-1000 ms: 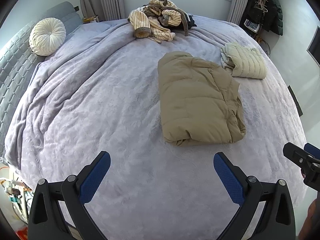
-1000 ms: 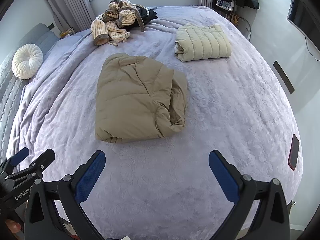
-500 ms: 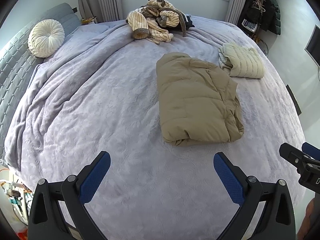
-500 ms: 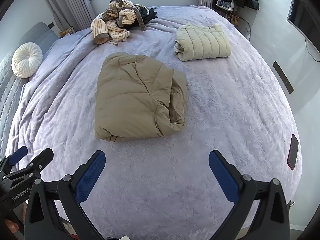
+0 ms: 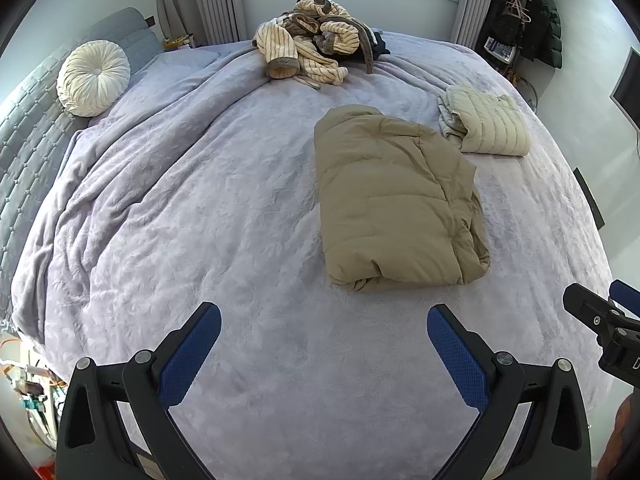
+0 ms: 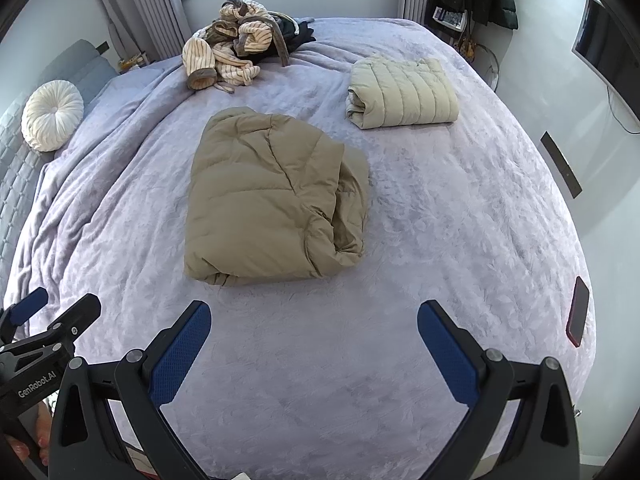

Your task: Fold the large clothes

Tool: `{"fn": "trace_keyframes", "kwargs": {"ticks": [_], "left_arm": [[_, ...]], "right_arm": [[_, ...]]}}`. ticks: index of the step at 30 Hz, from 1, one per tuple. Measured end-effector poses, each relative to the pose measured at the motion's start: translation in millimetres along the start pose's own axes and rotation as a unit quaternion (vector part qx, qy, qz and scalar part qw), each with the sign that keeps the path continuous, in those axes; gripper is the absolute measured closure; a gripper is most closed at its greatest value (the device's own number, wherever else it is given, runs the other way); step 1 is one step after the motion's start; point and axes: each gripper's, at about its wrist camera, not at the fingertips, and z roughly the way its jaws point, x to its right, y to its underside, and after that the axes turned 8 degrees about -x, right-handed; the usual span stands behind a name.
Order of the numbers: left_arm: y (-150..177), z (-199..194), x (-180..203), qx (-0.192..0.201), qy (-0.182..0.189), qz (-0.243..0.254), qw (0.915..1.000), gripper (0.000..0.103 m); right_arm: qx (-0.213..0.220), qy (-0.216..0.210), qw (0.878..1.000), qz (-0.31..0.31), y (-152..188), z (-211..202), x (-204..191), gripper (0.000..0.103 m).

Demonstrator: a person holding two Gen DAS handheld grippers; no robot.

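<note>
— Where does the folded tan jacket point(image 5: 396, 204) lie?
— Mid-bed on the lavender blanket point(image 5: 200, 208), nearer than the striped robe pile point(image 5: 312, 50), beside the folded quilted jacket point(image 6: 404, 92).
— And the grippers?
— The left gripper point(image 5: 324, 344) and right gripper point(image 6: 314, 340) both gape wide, empty, short of the tan jacket.
— Any difference between views?
— Only the right wrist shows a red phone point(image 6: 578, 312) at the blanket's edge.

right gripper point(image 5: 608, 320) cut off by frame edge in left view; dark clothes point(image 6: 298, 34) mostly hidden behind striped robe point(image 6: 224, 48)
</note>
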Motion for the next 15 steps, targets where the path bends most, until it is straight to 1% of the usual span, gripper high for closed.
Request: {"fn": "trace_keyframes", "kwargs": {"ticks": [15], "left_arm": [[0.4,0.5,-0.5,-0.001,0.001,0.001,1.0000,0.000]], "right_arm": [[0.001,0.004,1.000,-0.002,-3.0,-3.0,-2.1,0.000]]}}
